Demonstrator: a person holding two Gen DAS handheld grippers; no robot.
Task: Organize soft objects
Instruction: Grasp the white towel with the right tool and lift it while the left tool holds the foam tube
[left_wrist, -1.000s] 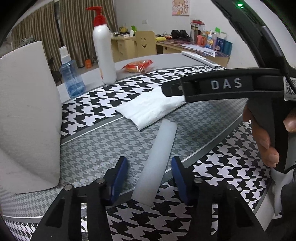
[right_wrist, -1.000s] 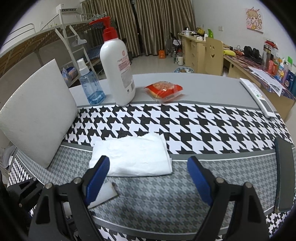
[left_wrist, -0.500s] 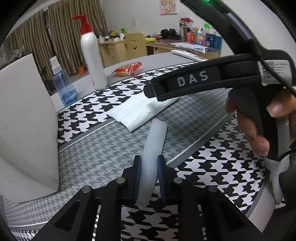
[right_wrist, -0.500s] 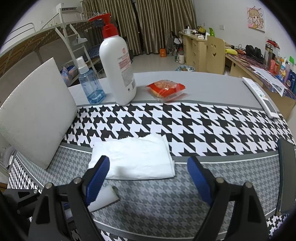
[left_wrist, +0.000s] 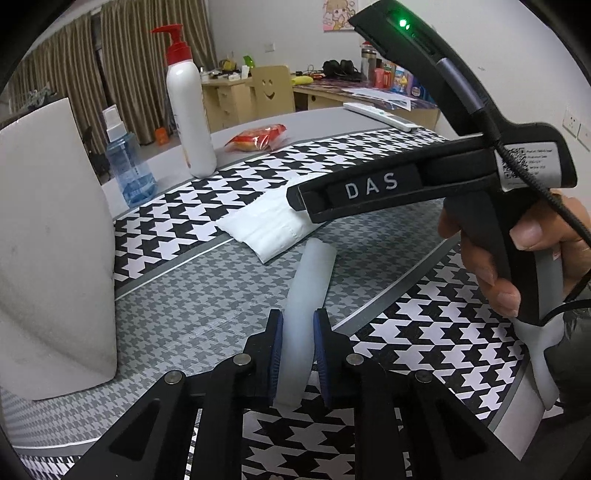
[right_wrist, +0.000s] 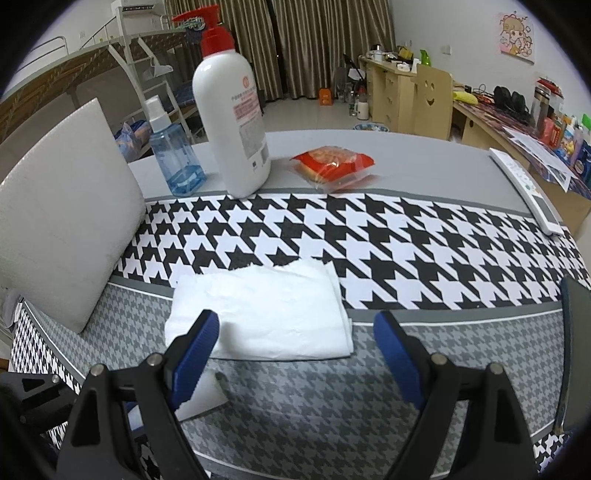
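A long white foam strip (left_wrist: 308, 291) lies on the houndstooth cloth, and my left gripper (left_wrist: 298, 350) is shut on its near end. The strip's far end shows in the right wrist view (right_wrist: 201, 400) at lower left. A folded white cloth (right_wrist: 264, 314) lies flat on the grey band; it also shows in the left wrist view (left_wrist: 266, 225). My right gripper (right_wrist: 295, 354) is open and empty, hovering just in front of the cloth. A big white foam block (left_wrist: 51, 243) stands at the left, also in the right wrist view (right_wrist: 62, 218).
A white pump bottle (right_wrist: 232, 118), a blue spray bottle (right_wrist: 173, 158) and a red snack packet (right_wrist: 332, 162) stand at the table's far side. A white remote (right_wrist: 524, 192) lies at the far right. The right gripper's body (left_wrist: 424, 177) crosses the left wrist view.
My left gripper closed on the foam strip and has lifted its near end slightly. The right gripper stayed open and drifted a little closer over the folded cloth.
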